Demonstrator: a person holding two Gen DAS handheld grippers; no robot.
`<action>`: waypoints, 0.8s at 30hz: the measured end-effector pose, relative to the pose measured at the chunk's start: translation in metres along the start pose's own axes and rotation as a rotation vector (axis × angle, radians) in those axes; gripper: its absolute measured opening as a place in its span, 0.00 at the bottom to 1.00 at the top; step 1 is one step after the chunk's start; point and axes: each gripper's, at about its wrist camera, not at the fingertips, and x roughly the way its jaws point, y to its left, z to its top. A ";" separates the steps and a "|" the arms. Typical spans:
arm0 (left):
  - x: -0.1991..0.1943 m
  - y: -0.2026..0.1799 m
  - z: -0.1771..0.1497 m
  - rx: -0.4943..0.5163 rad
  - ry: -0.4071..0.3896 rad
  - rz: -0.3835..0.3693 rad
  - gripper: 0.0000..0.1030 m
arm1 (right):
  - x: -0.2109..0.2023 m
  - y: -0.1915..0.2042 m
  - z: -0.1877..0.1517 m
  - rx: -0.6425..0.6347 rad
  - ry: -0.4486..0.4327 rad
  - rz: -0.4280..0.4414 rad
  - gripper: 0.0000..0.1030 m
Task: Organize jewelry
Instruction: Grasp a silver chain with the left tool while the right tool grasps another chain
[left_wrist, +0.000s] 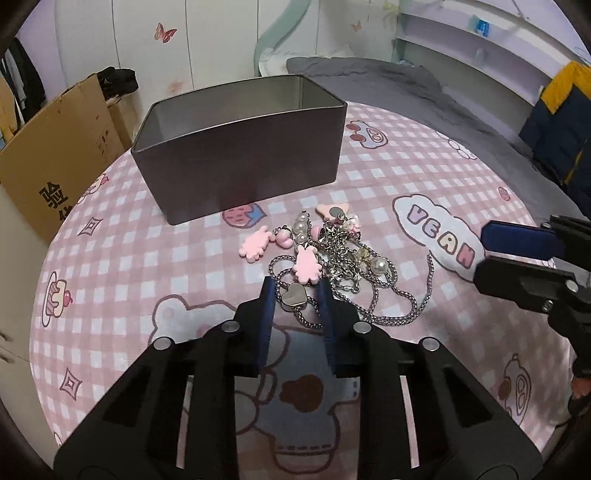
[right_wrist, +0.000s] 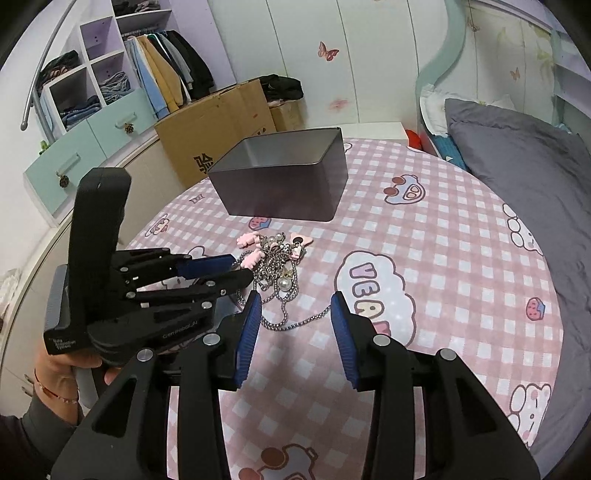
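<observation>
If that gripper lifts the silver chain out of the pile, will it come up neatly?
Probably not: the silver chain lies in limp loops, so it should droop. It is tangled with the pink charms and pearls, which may trail along. Thin links could slip from the left gripper.

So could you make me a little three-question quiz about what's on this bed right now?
1. True or false: the grey rectangular metal tin already holds jewelry.
2. Which gripper frames the silver heart-shaped pendant between its blue pads: (a) left gripper, (b) right gripper?
3. Fill in: the tangled pile of silver chains, pearls and pink charms lies on the pink checked ____.

Key: 1 false, what shows of its inside is bare; 2 (a); 3 blanket.
</observation>
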 end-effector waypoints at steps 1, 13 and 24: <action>-0.001 0.001 -0.001 -0.005 -0.001 -0.008 0.21 | 0.001 0.001 0.001 -0.002 -0.001 -0.002 0.35; -0.025 0.044 -0.027 -0.073 -0.007 -0.002 0.15 | 0.045 0.044 0.015 -0.104 0.063 0.042 0.35; -0.032 0.059 -0.039 -0.097 -0.012 -0.023 0.15 | 0.086 0.071 0.027 -0.191 0.117 -0.059 0.27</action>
